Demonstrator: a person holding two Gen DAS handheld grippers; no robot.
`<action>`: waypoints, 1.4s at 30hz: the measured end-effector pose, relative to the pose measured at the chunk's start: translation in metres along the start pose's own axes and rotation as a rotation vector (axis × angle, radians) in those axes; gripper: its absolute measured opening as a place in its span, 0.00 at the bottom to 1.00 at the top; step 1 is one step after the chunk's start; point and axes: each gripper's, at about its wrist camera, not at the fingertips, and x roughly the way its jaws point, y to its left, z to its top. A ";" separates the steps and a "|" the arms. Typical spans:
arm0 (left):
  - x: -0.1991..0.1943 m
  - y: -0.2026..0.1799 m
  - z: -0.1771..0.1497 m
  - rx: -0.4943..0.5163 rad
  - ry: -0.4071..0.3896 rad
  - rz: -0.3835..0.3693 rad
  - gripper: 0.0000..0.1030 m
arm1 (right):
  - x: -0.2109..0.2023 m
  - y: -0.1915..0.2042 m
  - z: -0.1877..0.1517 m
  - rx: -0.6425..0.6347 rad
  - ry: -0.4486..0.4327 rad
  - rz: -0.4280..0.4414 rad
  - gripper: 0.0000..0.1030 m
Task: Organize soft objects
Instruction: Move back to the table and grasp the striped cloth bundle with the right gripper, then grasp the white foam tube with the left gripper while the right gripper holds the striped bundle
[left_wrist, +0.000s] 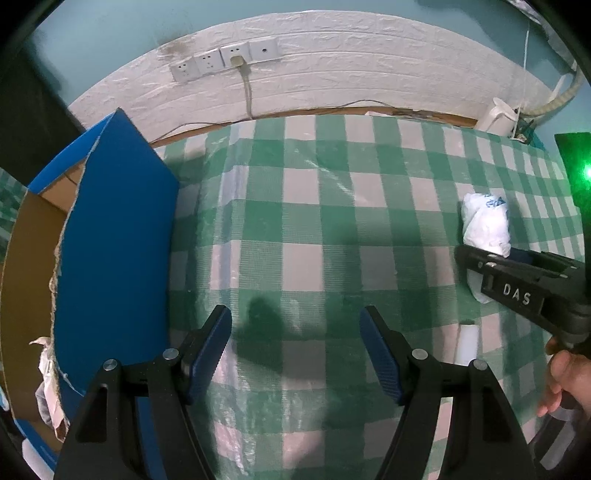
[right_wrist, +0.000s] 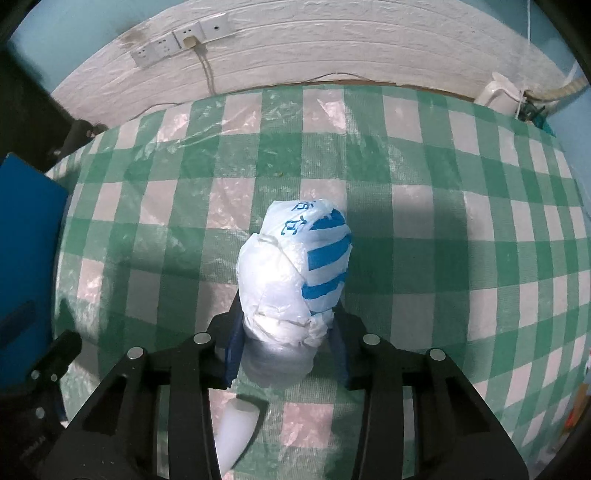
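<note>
one bagged bundle (right_wrist: 293, 273) pinched in right gripper (right_wrist: 286, 354) jaws; left gripper (left_wrist: 295, 354) jaws wide, empty.

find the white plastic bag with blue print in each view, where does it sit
Left wrist view: the white plastic bag lies at the right edge on the checked cloth, partly behind the right gripper.
Right wrist view: the bag fills the centre, pinched between the right gripper's blue pads.
Shared landmark: the row of wall sockets with one cord plugged in, at upper left in both.
</note>
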 end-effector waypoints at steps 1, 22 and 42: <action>-0.001 -0.001 0.000 0.000 0.000 -0.007 0.71 | -0.002 -0.001 -0.001 -0.008 0.001 -0.001 0.37; -0.011 -0.099 -0.022 0.178 0.031 -0.163 0.75 | -0.051 -0.062 -0.062 0.021 -0.009 0.004 0.37; 0.012 -0.132 -0.048 0.244 0.094 -0.146 0.29 | -0.068 -0.073 -0.078 0.022 -0.030 0.035 0.37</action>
